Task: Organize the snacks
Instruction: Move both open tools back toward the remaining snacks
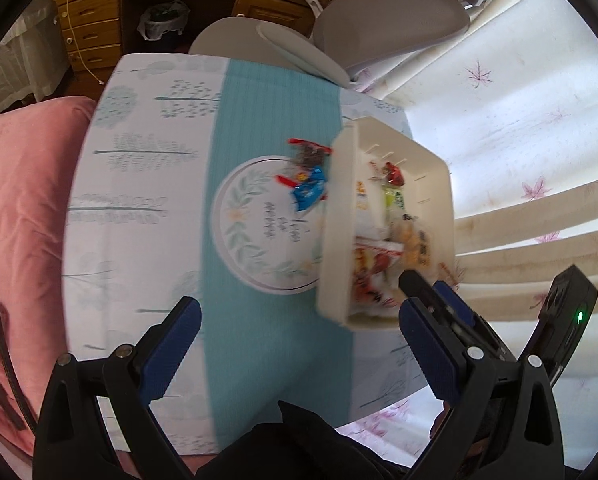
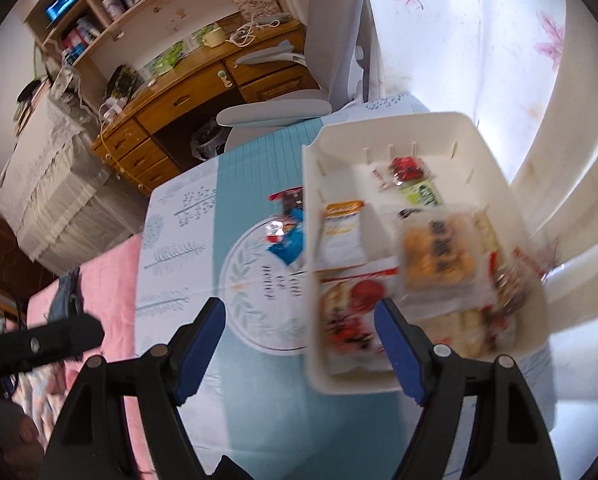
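Note:
A white divided tray (image 1: 341, 216) (image 2: 399, 132) lies at the right of the table. It holds a red-and-white packet (image 2: 351, 312), a cracker packet (image 2: 439, 256), a white-and-orange packet (image 2: 341, 232), a green packet (image 2: 423, 194) and a red sweet (image 2: 409, 168). Just left of the tray, a blue packet (image 1: 309, 192) (image 2: 289, 244) and a dark red-ended wrapper (image 1: 309, 152) (image 2: 289, 200) rest on the cloth's printed circle. My left gripper (image 1: 299, 352) is open over the teal strip, holding nothing. My right gripper (image 2: 299, 352) (image 1: 427, 282) is open above the tray's near left corner.
The table (image 1: 147, 168) wears a white leaf-print cloth with a teal runner. A grey office chair (image 1: 387, 28) (image 2: 331, 40) and a wooden desk (image 2: 187, 92) stand beyond it. Pink bedding (image 1: 23, 200) lies on the left and a flowered curtain (image 1: 519, 120) on the right.

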`<action>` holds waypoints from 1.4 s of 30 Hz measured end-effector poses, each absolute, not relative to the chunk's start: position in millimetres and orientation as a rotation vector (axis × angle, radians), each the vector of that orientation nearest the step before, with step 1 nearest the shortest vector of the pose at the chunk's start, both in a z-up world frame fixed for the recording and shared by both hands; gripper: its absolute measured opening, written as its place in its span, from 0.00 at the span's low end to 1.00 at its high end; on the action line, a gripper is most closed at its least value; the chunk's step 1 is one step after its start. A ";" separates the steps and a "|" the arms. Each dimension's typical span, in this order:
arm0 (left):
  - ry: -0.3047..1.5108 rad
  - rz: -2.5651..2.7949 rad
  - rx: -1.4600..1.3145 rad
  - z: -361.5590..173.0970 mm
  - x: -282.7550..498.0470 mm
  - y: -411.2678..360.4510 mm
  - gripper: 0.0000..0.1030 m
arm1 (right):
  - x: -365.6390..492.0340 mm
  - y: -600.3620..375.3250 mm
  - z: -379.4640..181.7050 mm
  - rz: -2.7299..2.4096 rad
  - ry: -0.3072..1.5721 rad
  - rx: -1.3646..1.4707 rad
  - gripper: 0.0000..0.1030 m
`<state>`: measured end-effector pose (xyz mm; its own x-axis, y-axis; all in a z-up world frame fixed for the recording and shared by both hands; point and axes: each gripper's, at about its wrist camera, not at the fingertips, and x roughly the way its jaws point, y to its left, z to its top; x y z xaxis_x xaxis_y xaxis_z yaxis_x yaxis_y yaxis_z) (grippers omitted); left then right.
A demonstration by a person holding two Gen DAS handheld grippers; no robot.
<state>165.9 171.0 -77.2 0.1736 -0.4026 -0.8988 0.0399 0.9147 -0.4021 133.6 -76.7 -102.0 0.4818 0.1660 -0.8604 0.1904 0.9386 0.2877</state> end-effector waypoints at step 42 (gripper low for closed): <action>1.207 -0.525 0.153 -117.1 314.2 185.9 0.96 | 168.5 23.2 -192.3 -0.485 0.935 0.724 0.75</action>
